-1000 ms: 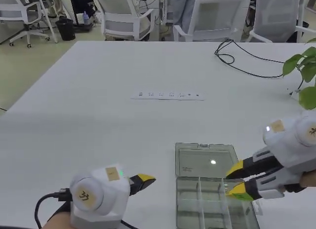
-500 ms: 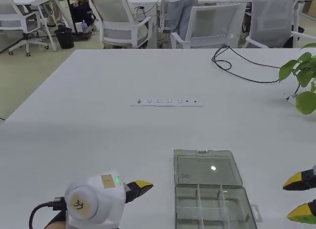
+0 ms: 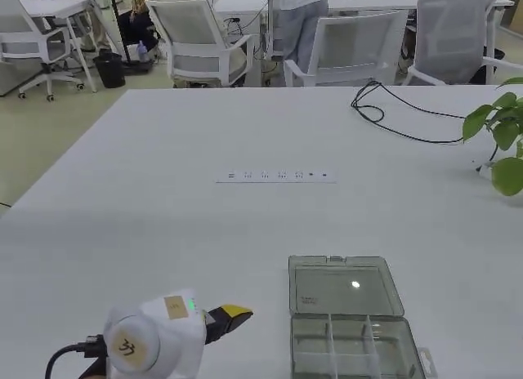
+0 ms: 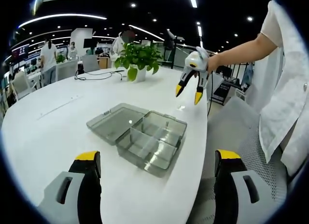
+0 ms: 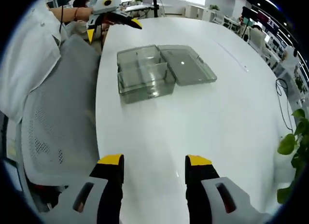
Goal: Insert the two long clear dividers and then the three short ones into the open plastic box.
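Observation:
The open smoky plastic box (image 3: 353, 345) lies at the table's near edge, its lid (image 3: 343, 285) folded flat on the far side. Clear dividers (image 3: 331, 334) stand inside and split it into compartments, as the left gripper view (image 4: 145, 137) and the right gripper view (image 5: 145, 72) also show. My left gripper (image 3: 233, 318) hovers to the left of the box, open and holding nothing; its yellow tips are spread wide (image 4: 158, 159). My right gripper (image 5: 154, 161) is open and bare, well away from the box on its right, and appears raised above the table edge in the left gripper view (image 4: 190, 86).
A flush socket strip (image 3: 276, 176) sits mid-table. A black cable (image 3: 400, 109) and a potted plant (image 3: 498, 142) are at the far right. Office chairs (image 3: 347, 40) line the far edge. A grey chair (image 5: 58, 113) stands by the near table edge.
My right gripper has pulled back to the right from above the box and gone out of the head view. The left gripper has barely moved.

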Tool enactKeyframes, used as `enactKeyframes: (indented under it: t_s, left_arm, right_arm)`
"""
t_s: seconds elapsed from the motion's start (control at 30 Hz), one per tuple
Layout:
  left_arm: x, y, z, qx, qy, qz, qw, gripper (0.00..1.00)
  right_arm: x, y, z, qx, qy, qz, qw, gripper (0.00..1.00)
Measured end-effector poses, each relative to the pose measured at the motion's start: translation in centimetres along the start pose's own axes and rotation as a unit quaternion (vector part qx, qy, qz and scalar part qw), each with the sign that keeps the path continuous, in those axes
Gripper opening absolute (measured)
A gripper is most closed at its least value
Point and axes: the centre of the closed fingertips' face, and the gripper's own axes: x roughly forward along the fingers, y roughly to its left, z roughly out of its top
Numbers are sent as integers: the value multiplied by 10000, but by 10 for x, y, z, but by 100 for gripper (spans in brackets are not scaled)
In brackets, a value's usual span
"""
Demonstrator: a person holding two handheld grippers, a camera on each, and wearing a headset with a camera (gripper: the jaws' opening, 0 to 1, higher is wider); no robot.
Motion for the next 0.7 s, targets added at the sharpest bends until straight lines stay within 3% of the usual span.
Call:
enactKeyframes:
  t_s: [0.27, 0.37, 0.7]
  left_arm:
    - [0, 1, -1, -18, 13, -8, 10000, 100]
    - [0, 1, -2, -34, 21, 3, 10000, 100]
    - [-1, 2, -2, -72, 19, 12, 10000, 100]
  right_arm:
    - [9, -1, -26, -379, 533, 71, 9978, 57]
    - [12, -3, -37, -603, 820, 95, 9948, 57]
    - [26, -11, -62, -1016, 1335, 131, 9857, 54]
